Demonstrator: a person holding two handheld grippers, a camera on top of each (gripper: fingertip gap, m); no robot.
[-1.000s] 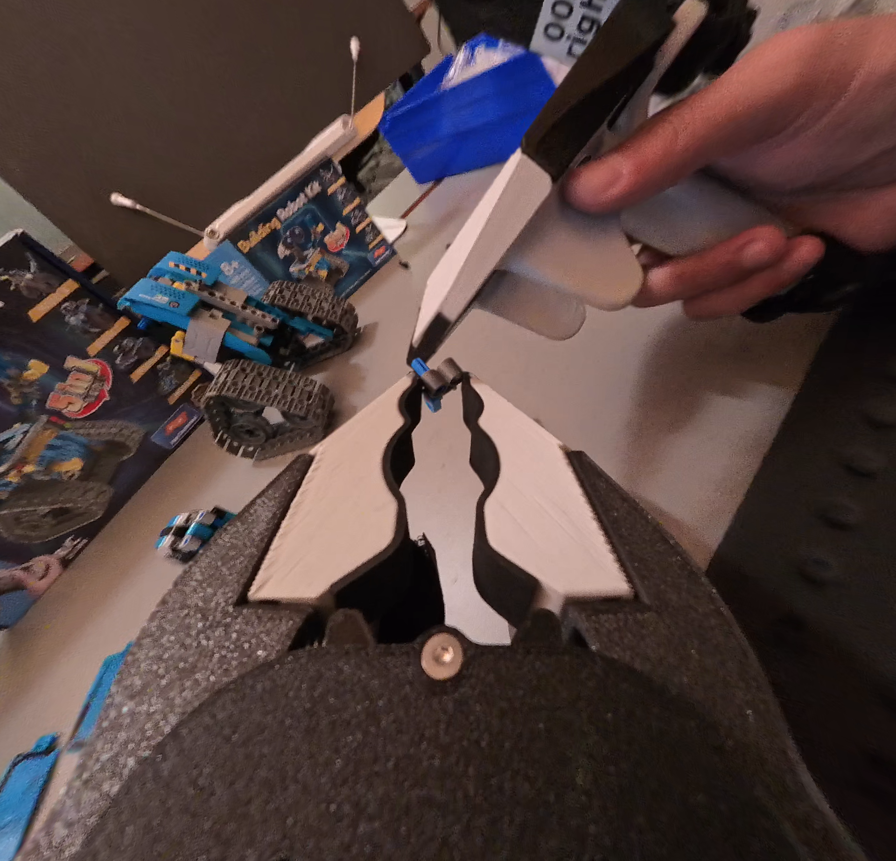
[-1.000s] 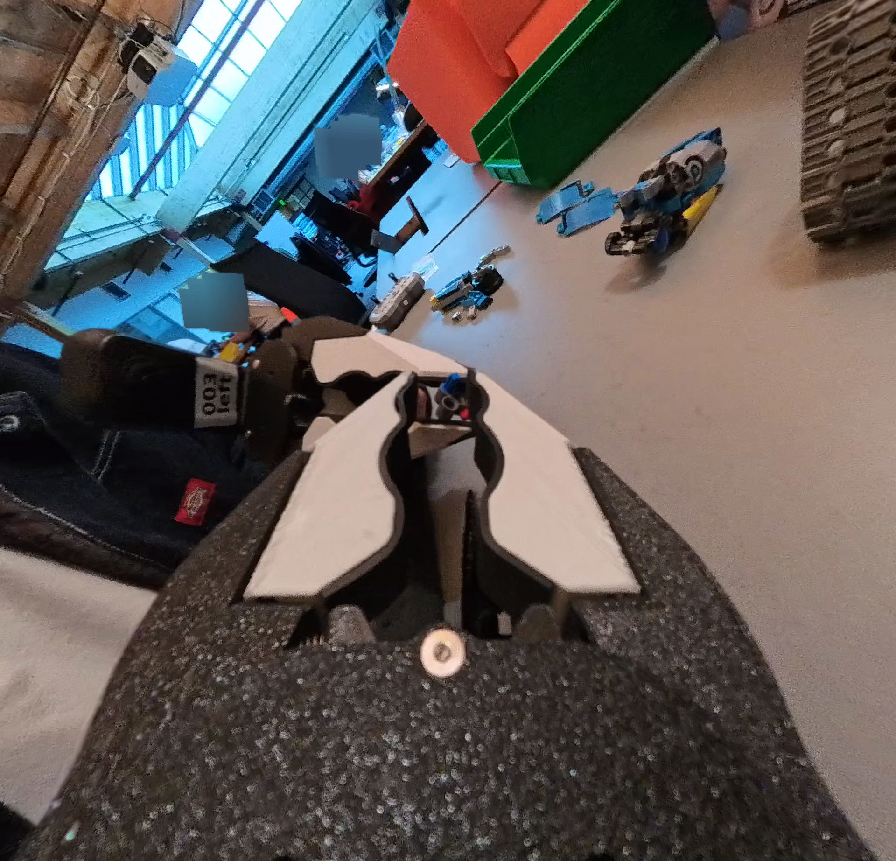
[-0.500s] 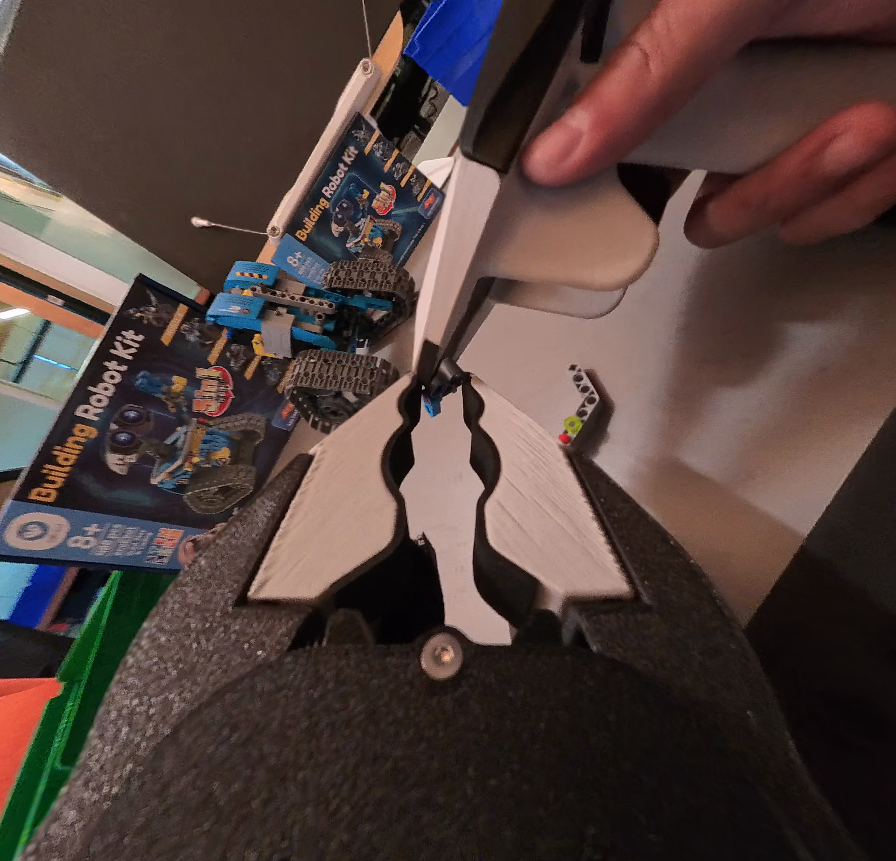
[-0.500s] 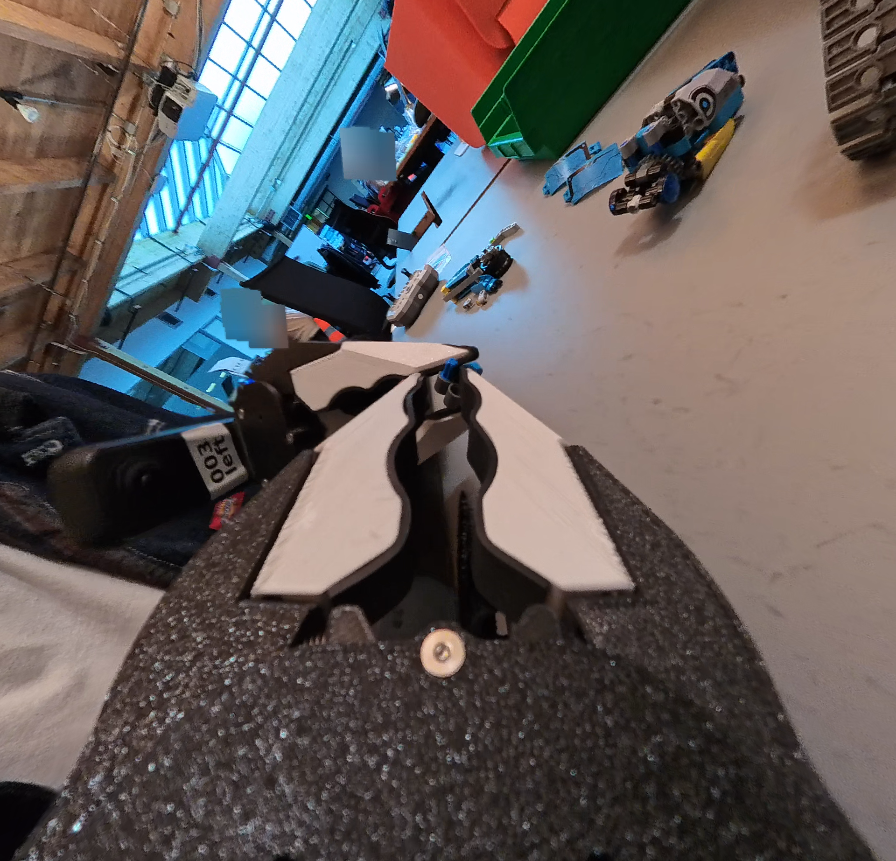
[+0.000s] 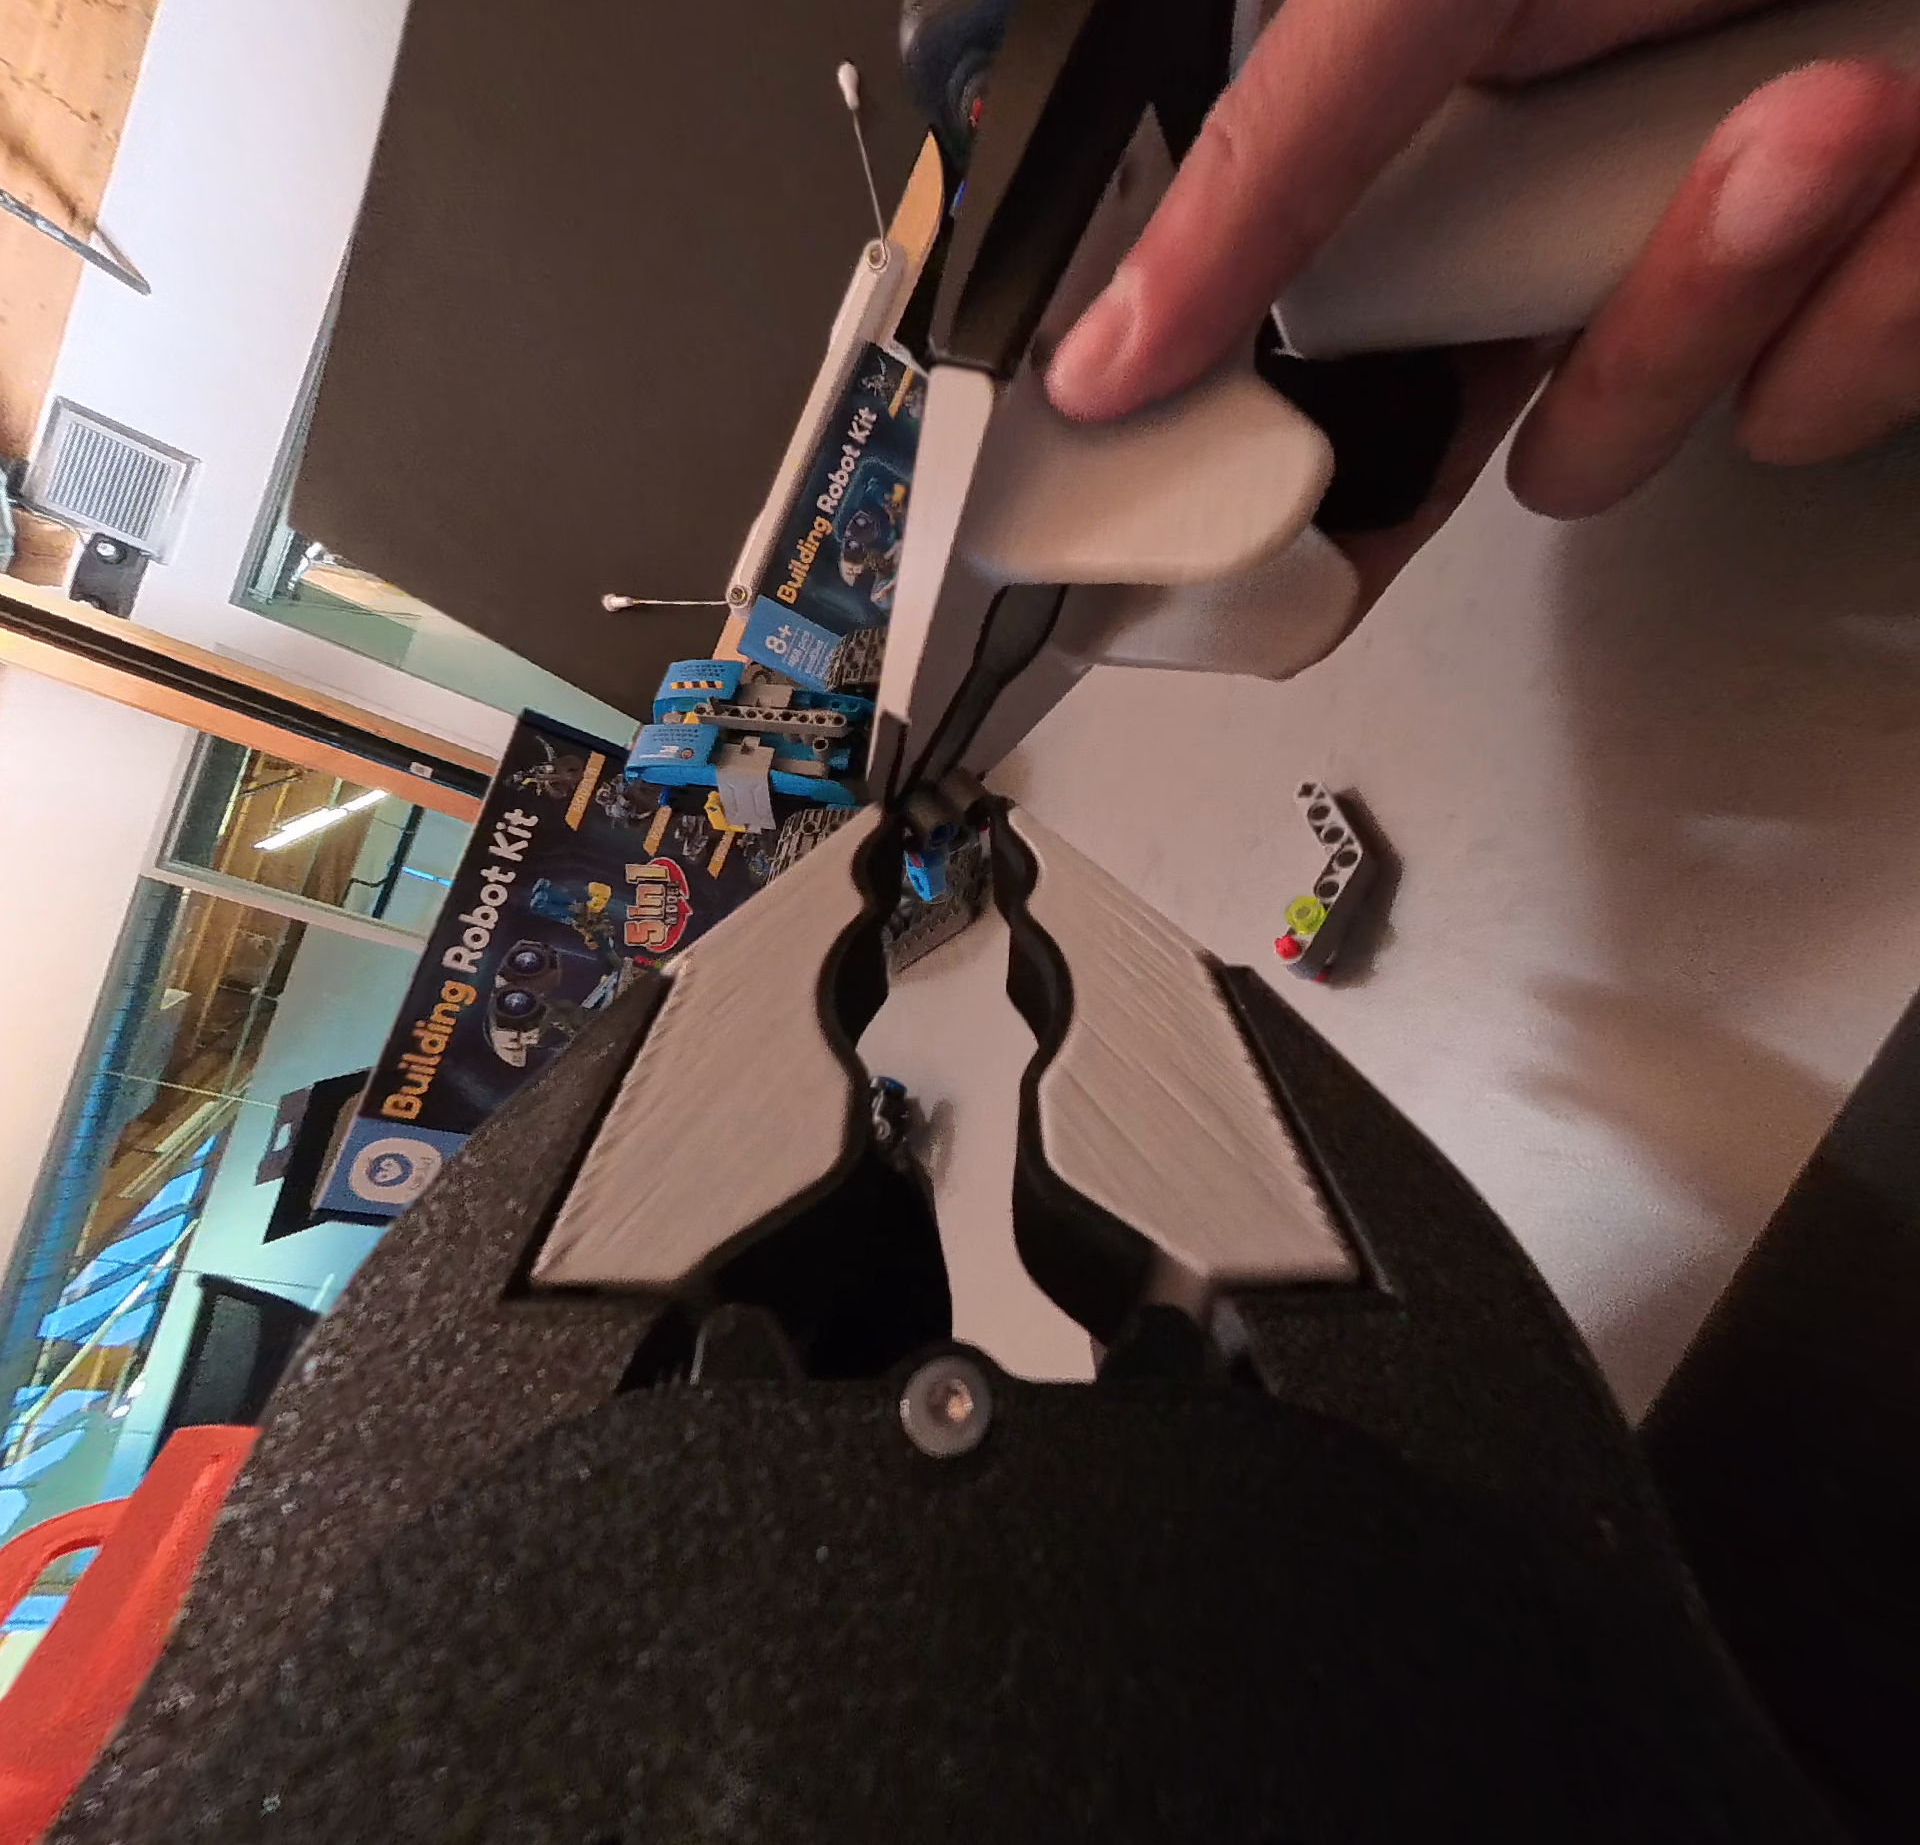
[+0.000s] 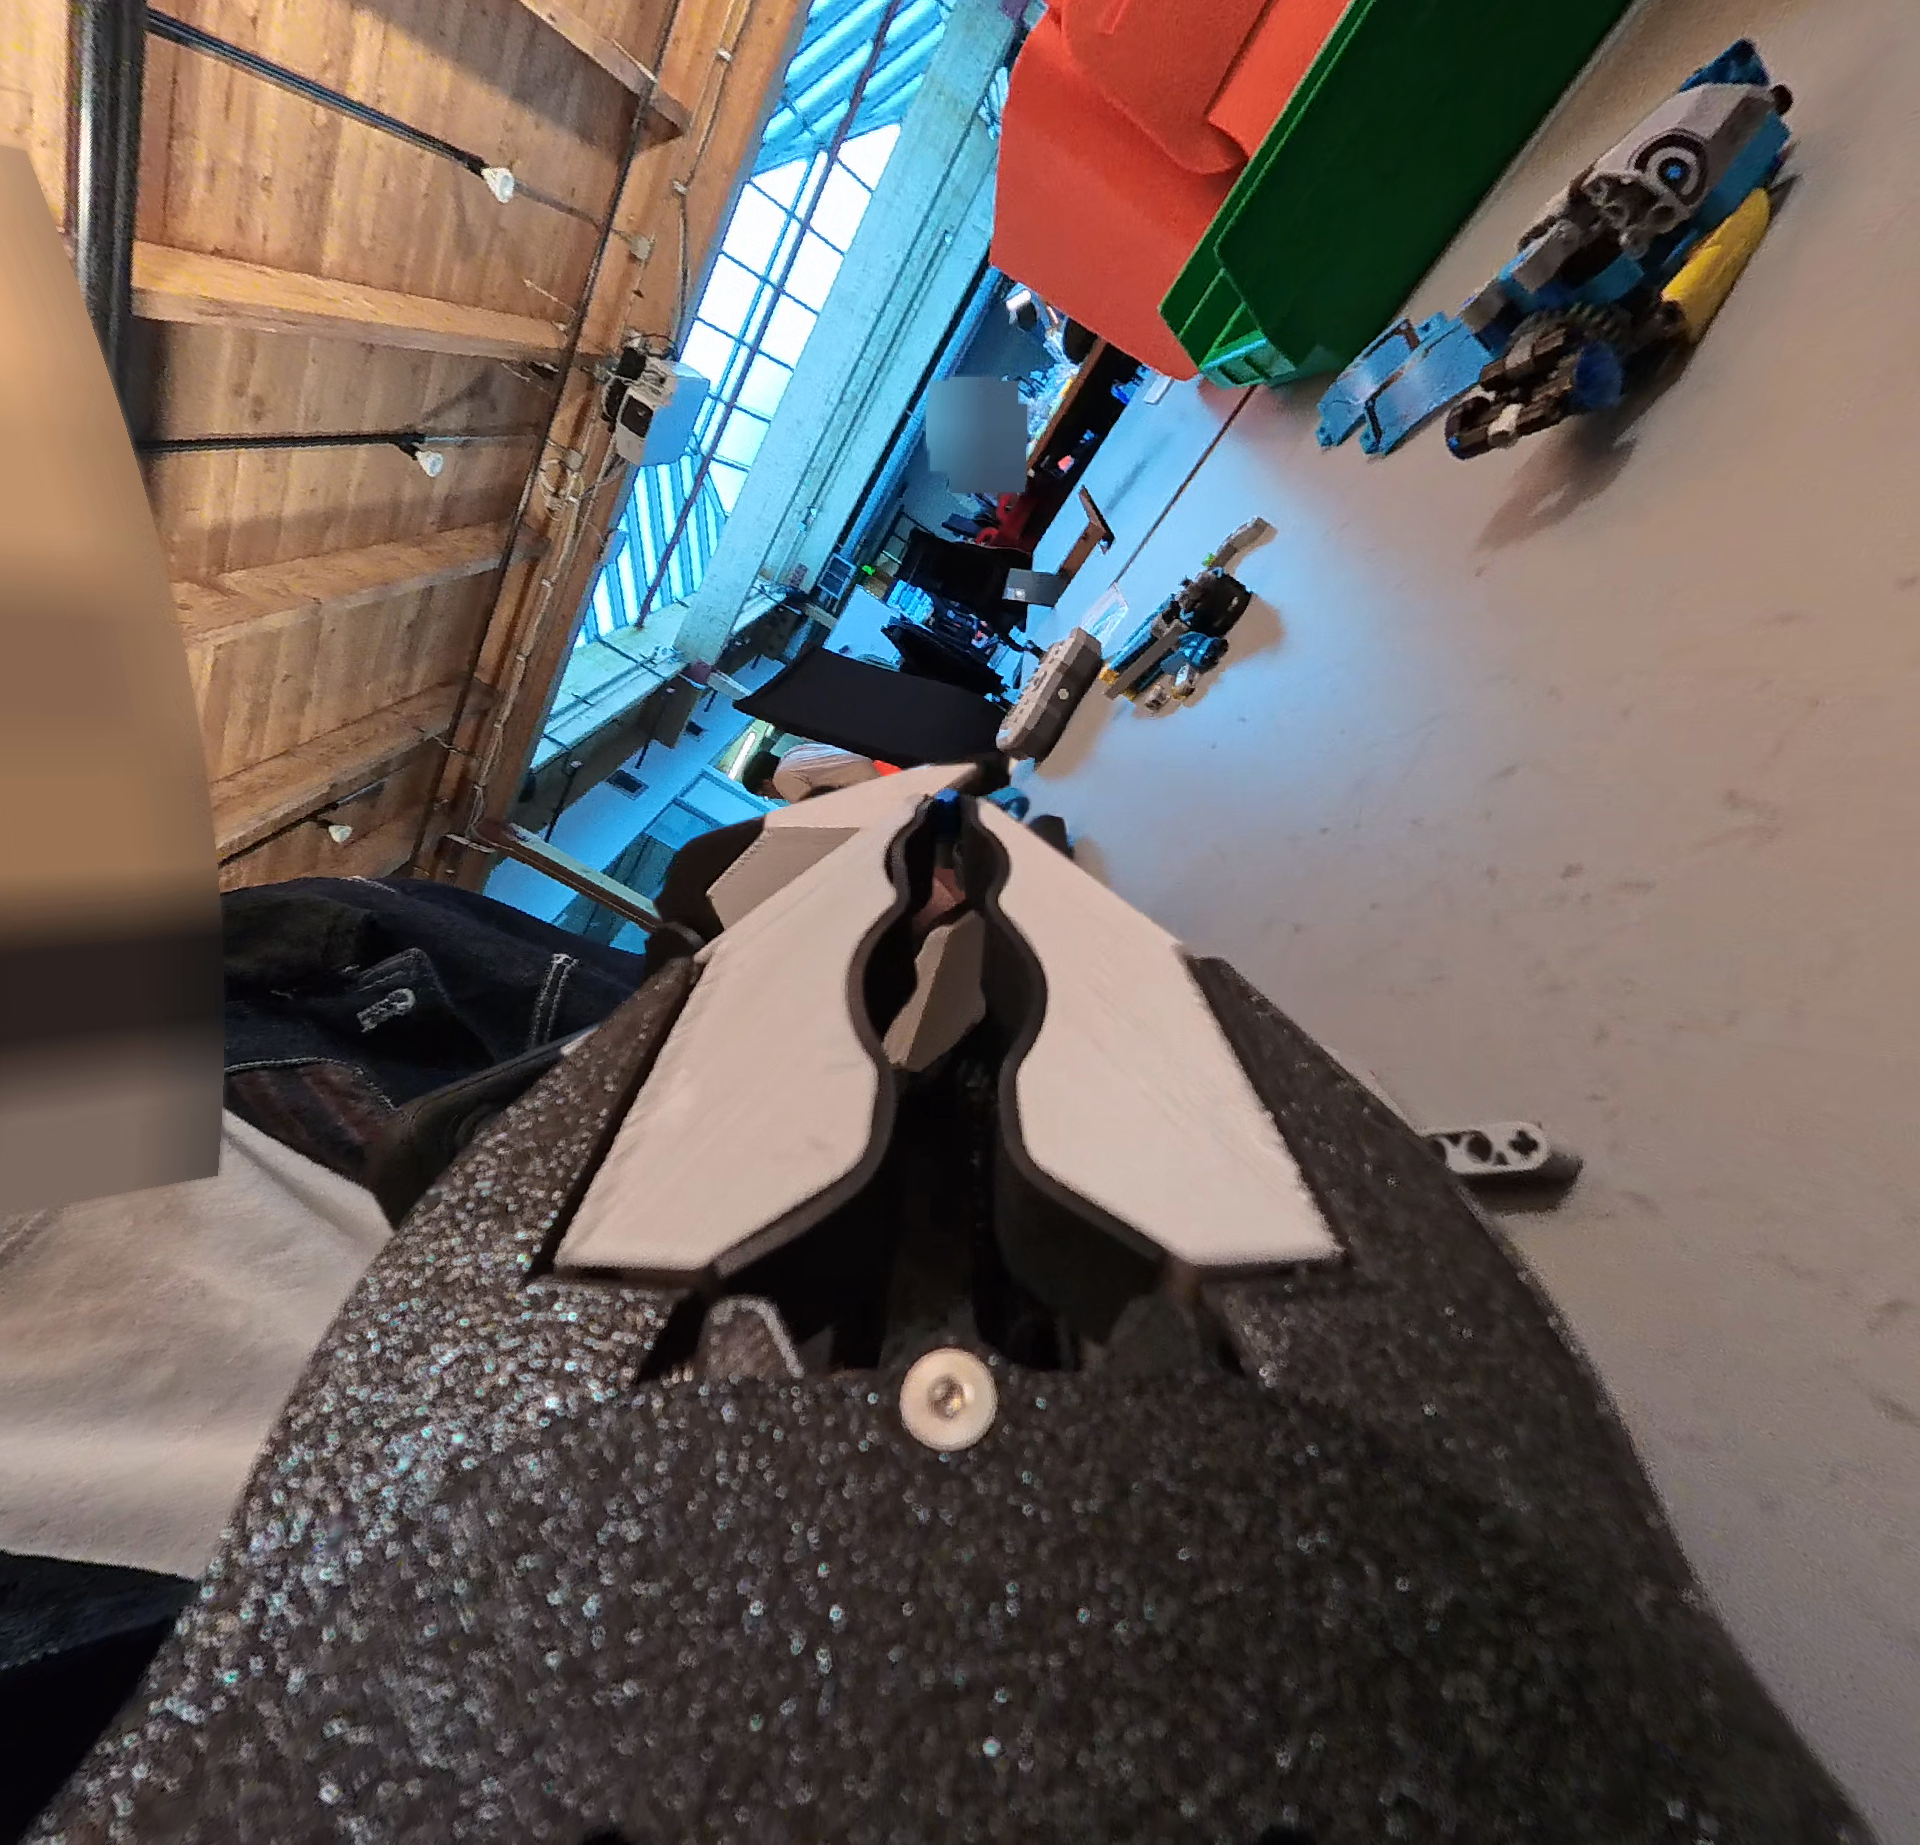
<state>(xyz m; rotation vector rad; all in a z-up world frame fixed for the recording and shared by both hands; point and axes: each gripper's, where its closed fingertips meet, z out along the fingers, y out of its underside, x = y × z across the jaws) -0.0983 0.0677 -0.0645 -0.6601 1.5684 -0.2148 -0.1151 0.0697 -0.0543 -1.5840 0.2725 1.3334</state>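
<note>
My left gripper [image 5: 938, 821] is shut on a small grey-and-blue toy building part [image 5: 932, 845] at its fingertips, above a pale table [image 5: 1558, 860]. My right gripper [image 5: 914, 772], held by a person's hand [image 5: 1455, 164], comes down from above and meets the same part tip to tip. In the right wrist view my right gripper [image 6: 945, 810] is nearly closed on the small blue end of the part [image 6: 941, 814]. The left gripper's white fingers [image 6: 831, 824] lie just behind it. Most of the part is hidden by the fingers.
A bent grey beam with a yellow-green stud [image 5: 1335, 876] lies on the table to the right. A blue tracked model [image 5: 743, 746] and two kit boxes [image 5: 499, 964] stand at the back. Green [image 6: 1403, 154] and orange-red bins [image 6: 1122, 133], a blue model [image 6: 1621, 257] and a grey beam [image 6: 1496, 1156] show in the right wrist view.
Both grippers have rolled and tilted together while staying tip to tip on the small part. The right gripper's jaws have closed further, and the bent grey beam has come into the left wrist view.
</note>
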